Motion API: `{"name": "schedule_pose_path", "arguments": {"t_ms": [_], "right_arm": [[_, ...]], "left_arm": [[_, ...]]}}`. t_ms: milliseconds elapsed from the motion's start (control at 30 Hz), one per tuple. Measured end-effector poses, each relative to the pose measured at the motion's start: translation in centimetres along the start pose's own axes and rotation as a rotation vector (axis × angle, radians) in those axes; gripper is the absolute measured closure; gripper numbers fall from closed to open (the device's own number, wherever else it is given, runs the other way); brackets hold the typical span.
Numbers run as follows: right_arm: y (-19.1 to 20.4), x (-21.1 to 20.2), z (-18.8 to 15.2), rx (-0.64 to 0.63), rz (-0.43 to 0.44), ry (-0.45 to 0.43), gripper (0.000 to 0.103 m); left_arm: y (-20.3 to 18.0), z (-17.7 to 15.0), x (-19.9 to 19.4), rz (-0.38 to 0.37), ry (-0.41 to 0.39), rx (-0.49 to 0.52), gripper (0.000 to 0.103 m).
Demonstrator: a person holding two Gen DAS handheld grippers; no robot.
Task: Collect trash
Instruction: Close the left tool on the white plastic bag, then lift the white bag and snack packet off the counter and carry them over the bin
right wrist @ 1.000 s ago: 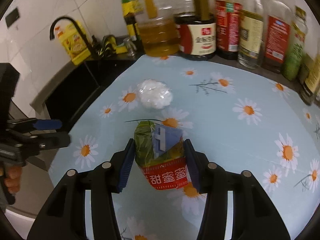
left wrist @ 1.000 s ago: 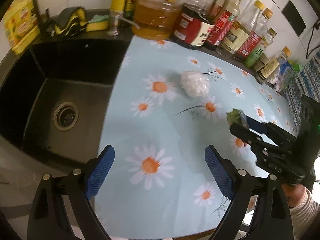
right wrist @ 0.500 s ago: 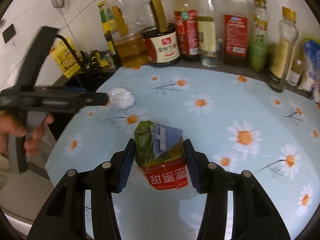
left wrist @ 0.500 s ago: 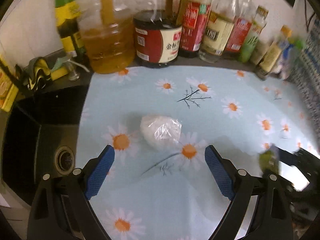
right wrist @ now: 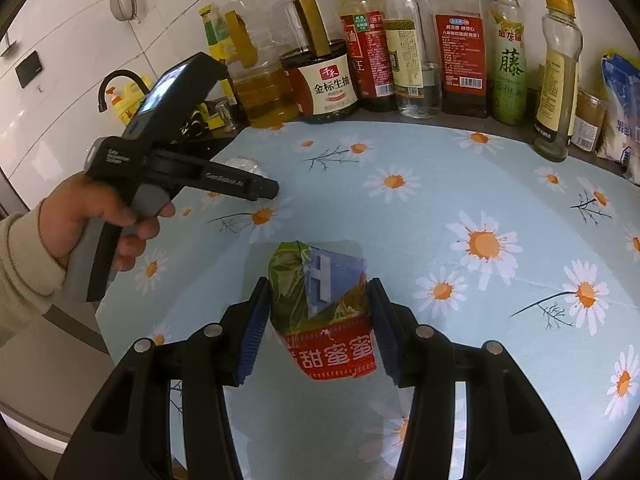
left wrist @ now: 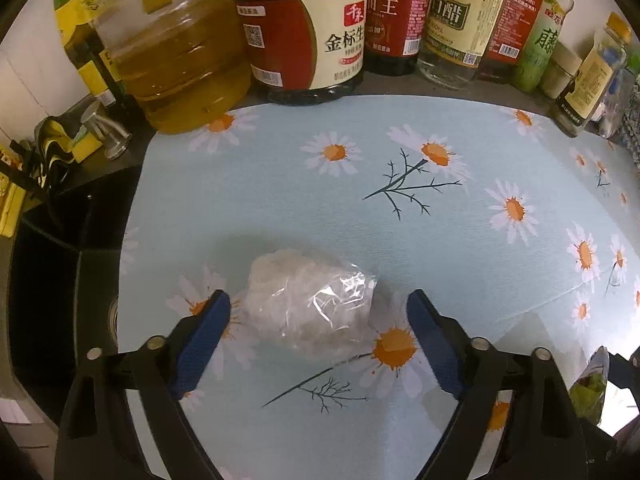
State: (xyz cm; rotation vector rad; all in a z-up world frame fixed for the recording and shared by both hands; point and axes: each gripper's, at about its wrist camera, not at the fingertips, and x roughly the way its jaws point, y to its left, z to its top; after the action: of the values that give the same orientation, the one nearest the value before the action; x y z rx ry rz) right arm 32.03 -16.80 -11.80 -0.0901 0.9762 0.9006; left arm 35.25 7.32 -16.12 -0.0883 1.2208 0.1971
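A crumpled ball of clear plastic wrap lies on the daisy-print mat. My left gripper is open, its blue pads either side of the ball and close to it. In the right wrist view the left gripper covers most of the ball. My right gripper is shut on a green and red snack wrapper, held above the mat. The wrapper also shows at the lower right of the left wrist view.
A row of oil, soy sauce and vinegar bottles stands along the back of the mat. A black sink lies to the left, with a soap pump and sponges behind it. More bottles and bags stand at the right.
My left gripper has moved forward over the mat to the plastic ball, which now sits between its open pads. My right gripper has kept hold of the wrapper and drawn back.
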Motion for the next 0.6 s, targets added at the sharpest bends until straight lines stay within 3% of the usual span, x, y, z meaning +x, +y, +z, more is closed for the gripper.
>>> {"name": "schedule_pose_path", "arguments": {"t_ms": [33, 100, 267, 600], "right_arm": [[0.0, -0.1, -0.1, 0.0, 0.002, -0.001, 0.054], [-0.3, -0.2, 0.0, 0.005, 0.013, -0.005, 0.054], [-1.5, -0.4, 0.5, 0.022, 0.011, -0.016, 0.053], [-1.9, -0.7, 0.6, 0.029, 0.007, 0.0, 0.053]], "left_arm": [[0.0, 0.2, 0.4, -0.009, 0.013, 0.001, 0.04], [0.1, 0.2, 0.4, -0.026, 0.017, -0.008, 0.049], [0.4, 0.0, -0.3, -0.039, -0.002, -0.016, 0.051], [0.5, -1.7, -3.3, -0.142, -0.033, -0.077, 0.051]]}}
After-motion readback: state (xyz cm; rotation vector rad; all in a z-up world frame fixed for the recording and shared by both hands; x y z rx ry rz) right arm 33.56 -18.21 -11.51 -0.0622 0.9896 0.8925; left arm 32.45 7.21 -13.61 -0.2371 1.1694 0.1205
